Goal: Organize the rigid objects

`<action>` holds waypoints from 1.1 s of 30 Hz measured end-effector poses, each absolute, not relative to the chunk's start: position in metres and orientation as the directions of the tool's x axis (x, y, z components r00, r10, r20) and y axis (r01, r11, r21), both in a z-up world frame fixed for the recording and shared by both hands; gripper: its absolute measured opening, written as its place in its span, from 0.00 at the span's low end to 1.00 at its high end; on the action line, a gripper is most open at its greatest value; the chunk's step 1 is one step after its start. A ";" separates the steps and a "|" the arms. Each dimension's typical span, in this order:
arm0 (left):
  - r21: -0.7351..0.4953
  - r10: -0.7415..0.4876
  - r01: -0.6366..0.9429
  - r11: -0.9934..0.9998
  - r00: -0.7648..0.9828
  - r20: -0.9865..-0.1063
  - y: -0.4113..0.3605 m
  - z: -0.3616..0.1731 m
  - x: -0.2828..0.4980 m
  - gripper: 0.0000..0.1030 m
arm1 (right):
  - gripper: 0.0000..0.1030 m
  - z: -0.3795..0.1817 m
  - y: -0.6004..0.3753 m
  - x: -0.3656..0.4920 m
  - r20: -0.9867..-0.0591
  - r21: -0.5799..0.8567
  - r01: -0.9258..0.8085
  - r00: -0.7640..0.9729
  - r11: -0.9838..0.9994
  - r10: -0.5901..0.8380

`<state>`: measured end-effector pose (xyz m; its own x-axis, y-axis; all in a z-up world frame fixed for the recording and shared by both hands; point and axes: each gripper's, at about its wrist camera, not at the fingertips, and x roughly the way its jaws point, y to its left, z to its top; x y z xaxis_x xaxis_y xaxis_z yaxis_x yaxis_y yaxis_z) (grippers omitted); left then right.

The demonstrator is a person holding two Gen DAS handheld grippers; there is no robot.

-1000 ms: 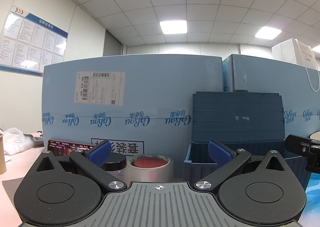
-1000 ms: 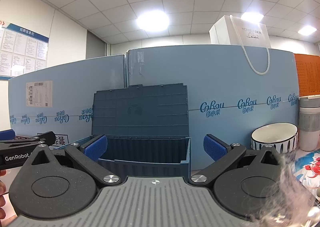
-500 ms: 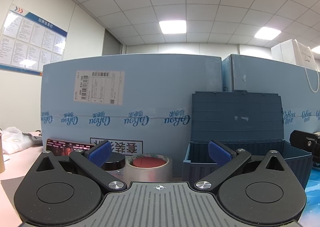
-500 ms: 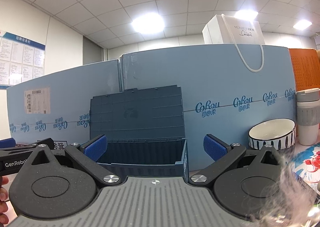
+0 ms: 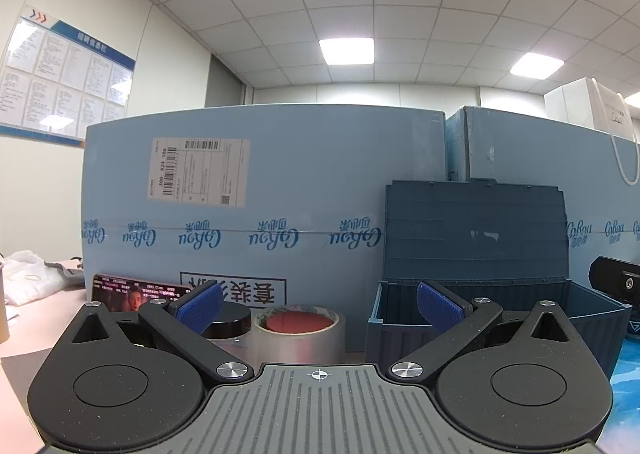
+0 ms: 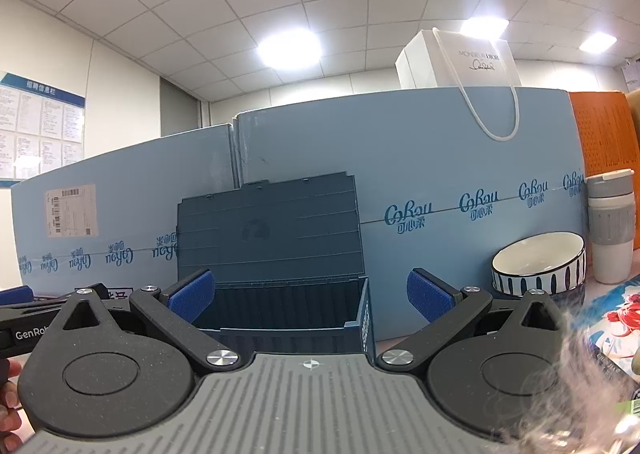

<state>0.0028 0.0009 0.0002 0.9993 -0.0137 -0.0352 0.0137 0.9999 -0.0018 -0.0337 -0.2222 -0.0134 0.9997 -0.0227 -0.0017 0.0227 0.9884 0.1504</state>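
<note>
My left gripper [image 5: 319, 301], gaping empty, is seeing a tape roll [image 5: 298, 334] at twelve o'clock; my right gripper [image 6: 308, 294], equally wide, is seeing a bowl [image 6: 538, 268] at two o'clock.

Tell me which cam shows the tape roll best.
Left wrist: the tape roll stands in plain view between the open fingers, beside a black-lidded jar. The right wrist view doesn't show it at all, only the open blue bin.

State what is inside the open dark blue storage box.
The storage box shows only bare ribbed inner walls under its raised lid. Its front wall hides the floor, so low contents cannot be ruled out.
</note>
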 end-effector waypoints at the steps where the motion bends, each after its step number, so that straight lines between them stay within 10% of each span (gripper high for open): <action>1: -0.001 -0.014 0.014 1.000 0.999 -0.035 0.001 0.000 0.003 1.00 | 1.00 -0.013 -0.221 -0.034 -0.001 0.146 0.028 1.000 0.989 -0.029; 33: -0.034 -0.028 0.026 0.999 0.999 -0.047 0.005 0.000 0.002 1.00 | 1.00 -0.012 -0.220 -0.044 0.028 0.151 0.039 0.999 0.988 -0.044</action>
<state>0.0025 0.0050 0.0004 0.9985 -0.0275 -0.0470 0.0259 0.9991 -0.0340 -0.0441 -0.2197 -0.0119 0.9986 -0.0440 0.0281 0.0393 0.9877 0.1513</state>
